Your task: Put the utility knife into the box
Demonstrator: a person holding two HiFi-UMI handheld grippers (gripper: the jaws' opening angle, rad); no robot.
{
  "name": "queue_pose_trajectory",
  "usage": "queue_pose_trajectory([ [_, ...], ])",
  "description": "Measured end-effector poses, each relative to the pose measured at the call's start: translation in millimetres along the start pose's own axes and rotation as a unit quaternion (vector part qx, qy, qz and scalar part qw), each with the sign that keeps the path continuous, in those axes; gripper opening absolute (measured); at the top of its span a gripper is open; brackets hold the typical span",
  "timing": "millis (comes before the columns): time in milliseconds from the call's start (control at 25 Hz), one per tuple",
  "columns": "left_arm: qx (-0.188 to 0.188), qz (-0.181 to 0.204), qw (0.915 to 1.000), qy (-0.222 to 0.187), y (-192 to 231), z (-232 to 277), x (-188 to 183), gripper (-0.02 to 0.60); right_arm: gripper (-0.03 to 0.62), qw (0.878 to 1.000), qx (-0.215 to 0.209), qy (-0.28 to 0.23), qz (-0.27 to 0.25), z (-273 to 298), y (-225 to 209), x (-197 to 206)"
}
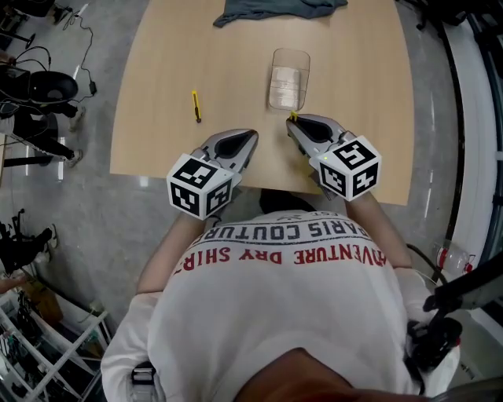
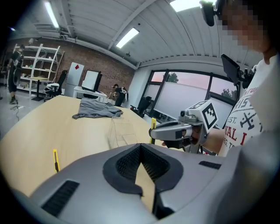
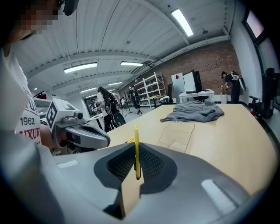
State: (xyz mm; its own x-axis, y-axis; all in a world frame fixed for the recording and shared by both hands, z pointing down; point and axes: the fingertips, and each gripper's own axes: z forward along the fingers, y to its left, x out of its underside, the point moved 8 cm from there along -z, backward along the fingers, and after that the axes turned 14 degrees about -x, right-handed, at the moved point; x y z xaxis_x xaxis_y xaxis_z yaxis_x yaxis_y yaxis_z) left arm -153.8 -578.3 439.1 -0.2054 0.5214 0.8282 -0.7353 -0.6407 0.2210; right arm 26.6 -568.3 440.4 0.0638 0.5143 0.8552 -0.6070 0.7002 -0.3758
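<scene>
Knife (image 3: 136, 151) upright, pinched in your right gripper (image 1: 293, 119), just short of clear box (image 1: 288, 78), not touching it. Second knife (image 1: 196, 106) flat on table (image 1: 157, 94), left of box. Your left gripper (image 1: 252, 136) jaws pressed together, seemingly on nothing. Grey cloth (image 1: 275, 9) at far edge.

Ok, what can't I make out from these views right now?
- Clear box contents: head view shows a pale patch inside, too small to identify.
- Held utility knife: in the head view the right gripper covers all but its yellow tip; blade state unclear in any view.
- Second knife on the table: too small for blade state.
</scene>
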Motion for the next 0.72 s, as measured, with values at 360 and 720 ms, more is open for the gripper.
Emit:
queue_pose_trajectory([
  [360, -0.006, -0.020, 0.9997, 0.013, 10, -14, 3, 0.002, 0.025, 0.998, 0.041, -0.014, -0.045, 27, -16, -20],
  [720, -0.008, -0.028, 0.9991, 0.030, 11, -26, 11, 0.002, 0.025, 0.995, 0.093, 0.014, -0.044, 52, -32, -2],
])
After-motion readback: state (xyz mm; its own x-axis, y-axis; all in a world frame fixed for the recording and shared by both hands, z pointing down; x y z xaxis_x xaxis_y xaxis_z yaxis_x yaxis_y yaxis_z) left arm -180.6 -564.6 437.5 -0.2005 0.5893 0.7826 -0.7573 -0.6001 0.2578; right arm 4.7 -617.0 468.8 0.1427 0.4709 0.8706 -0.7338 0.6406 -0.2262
